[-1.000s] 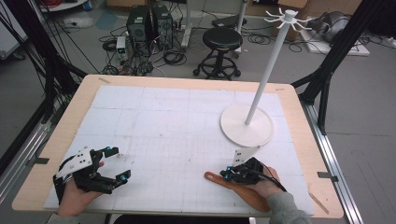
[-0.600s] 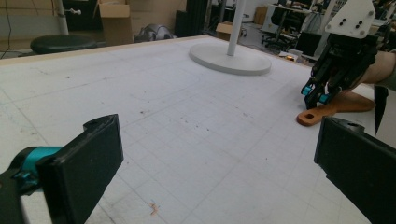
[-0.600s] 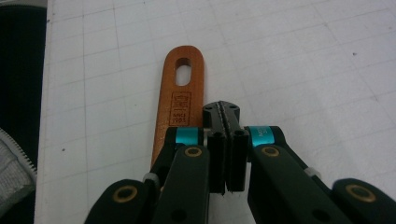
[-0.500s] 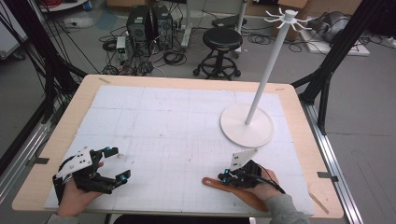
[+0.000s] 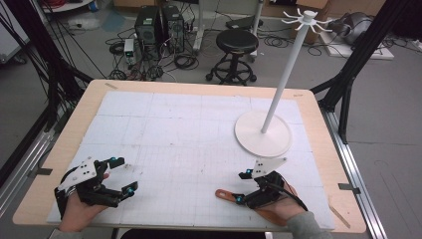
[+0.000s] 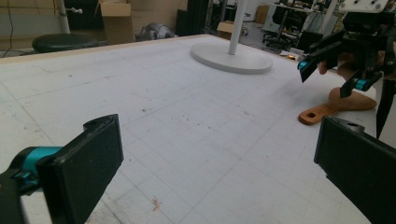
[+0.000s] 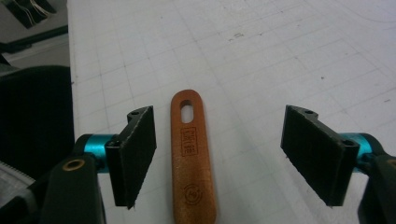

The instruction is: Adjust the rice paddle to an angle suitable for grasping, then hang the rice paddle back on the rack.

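Note:
A flat brown wooden utensil (image 5: 225, 195) lies on the white mat near the table's front edge, its slotted handle end pointing left. In the right gripper view the wooden utensil (image 7: 190, 158) runs lengthwise between the two jaws, closer to the left one, with a gap on each side. My right gripper (image 5: 241, 186) (image 7: 219, 121) hovers open over it, and the right hand covers its broad end. My left gripper (image 5: 124, 174) (image 6: 218, 135) rests open at the front left, holding nothing. From there the right gripper (image 6: 332, 74) and the utensil (image 6: 322, 111) show far to the right.
A white stand with a round base (image 5: 263, 133), a tall pole and hooks at its top (image 5: 307, 19) rises at the right rear of the white gridded mat (image 5: 189, 129). A stool (image 5: 238, 42) and computer gear sit on the floor beyond the table.
My right gripper has shifted slightly left and nearer the front edge, along the utensil. The utensil and my left gripper have stayed put.

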The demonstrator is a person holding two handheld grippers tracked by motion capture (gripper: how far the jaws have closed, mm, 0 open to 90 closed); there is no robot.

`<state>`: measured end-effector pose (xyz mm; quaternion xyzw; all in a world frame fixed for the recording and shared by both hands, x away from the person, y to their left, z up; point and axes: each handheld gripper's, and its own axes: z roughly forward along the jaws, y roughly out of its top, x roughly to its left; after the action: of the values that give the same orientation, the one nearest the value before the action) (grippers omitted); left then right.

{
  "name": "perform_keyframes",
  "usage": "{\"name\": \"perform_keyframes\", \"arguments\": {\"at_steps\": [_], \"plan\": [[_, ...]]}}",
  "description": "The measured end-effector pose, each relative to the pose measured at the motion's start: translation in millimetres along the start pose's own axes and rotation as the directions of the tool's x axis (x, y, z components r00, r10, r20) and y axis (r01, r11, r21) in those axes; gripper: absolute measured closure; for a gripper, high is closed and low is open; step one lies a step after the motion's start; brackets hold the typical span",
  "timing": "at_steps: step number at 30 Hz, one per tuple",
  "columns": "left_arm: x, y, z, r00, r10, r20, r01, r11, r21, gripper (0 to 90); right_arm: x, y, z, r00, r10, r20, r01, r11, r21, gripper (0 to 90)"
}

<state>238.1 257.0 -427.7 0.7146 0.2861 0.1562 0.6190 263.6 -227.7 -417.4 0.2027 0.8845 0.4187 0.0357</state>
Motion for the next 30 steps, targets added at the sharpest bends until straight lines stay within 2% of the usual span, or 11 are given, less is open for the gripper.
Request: {"name": "perform_keyframes", "arguments": {"at_steps": [3, 6, 10, 11, 17, 24, 26, 30], "plan": [[0.0, 0.2, 0.1, 1.0, 0.001, 0.002, -0.001, 1.0, -0.001, 1.8, 2.2, -0.5, -4.0, 0.9999, -0.017, -0.001, 0.017, 0.9999, 0.003, 15.8], [-0.1, 0.2, -0.2, 1.0, -0.002, 0.0, 0.002, 1.0, -0.003, 1.8, 5.8, 0.8, -9.4, 0.9996, -0.029, 0.006, 0.029, 0.9994, -0.022, 15.8], [0.5, 0.3, 0.7, 1.0, 0.001, 0.002, -0.001, 1.0, 0.0, 1.8, 12.7, 2.1, -12.8, 0.9981, -0.062, -0.009, 0.062, 0.9979, -0.019, 15.8], [0.2, 0.3, 1.5, 1.0, -0.002, 0.004, 0.002, 1.0, -0.002, 1.8, 15.0, 1.3, -12.4, 0.9984, -0.047, -0.032, 0.047, 0.9989, -0.005, 15.9], [0.3, 0.6, 4.0, 1.0, 0.002, 0.01, -0.002, 1.0, 0.004, 1.8, 15.3, -2.1, -9.9, 0.9991, -0.016, -0.039, 0.017, 0.9998, 0.013, 15.9], [-0.1, 0.3, 4.3, 1.0, 0.0, 0.009, 0.0, 1.0, 0.004, 1.8, 16.5, -3.0, -2.9, 0.9996, -0.001, -0.027, 0.003, 0.9961, 0.088, 16.2], [0.1, -0.2, 4.7, 1.0, 0.0, 0.008, 0.0, 0.9999, 0.01, 1.8, 17.2, -3.3, 0.8, 0.9997, -0.012, -0.02, 0.015, 0.9904, 0.138, 17.2], [0.4, -0.5, 5.8, 0.9999, 0.003, 0.01, -0.003, 0.9998, 0.018, 1.8, 15.8, -4.1, 3.3, 0.9996, -0.023, -0.016, 0.025, 0.9856, 0.167, 19.5]]}}
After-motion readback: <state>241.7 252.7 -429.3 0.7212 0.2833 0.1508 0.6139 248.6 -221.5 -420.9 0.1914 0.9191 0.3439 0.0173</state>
